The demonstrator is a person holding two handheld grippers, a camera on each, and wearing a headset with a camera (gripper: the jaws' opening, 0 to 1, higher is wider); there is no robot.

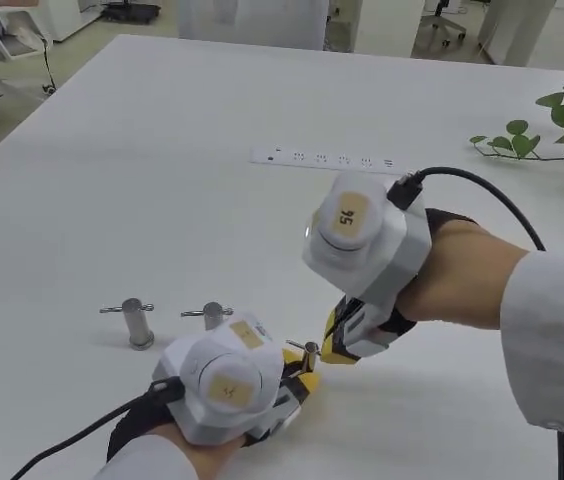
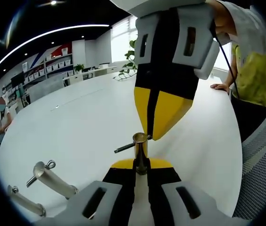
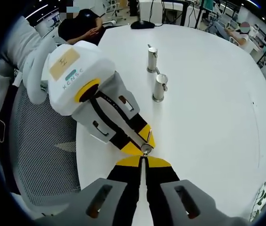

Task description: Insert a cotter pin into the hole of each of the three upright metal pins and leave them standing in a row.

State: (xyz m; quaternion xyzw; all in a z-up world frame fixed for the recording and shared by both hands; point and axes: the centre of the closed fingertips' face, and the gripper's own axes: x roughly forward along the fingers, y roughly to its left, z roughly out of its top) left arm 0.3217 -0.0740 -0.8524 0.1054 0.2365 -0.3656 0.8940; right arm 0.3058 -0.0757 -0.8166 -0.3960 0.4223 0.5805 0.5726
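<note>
The left claw (image 2: 141,165) is pressed shut on the lower shank of a pin (image 2: 140,143), holding it upright over the counter (image 1: 162,150). A cotter pin (image 2: 124,148) runs through the hole near this pin's top, its tail sticking out on the side away from the right claw (image 2: 154,131). That claw's jaws are pressed together, their yellow tips touching the pin's head; whether they pinch the cotter pin's loop cannot be told. Left of the held pin in the head view, a second pin (image 1: 212,318) and a third pin (image 1: 139,324) stand upright on the counter, near each other but apart, each with a cotter pin through its top.
</note>
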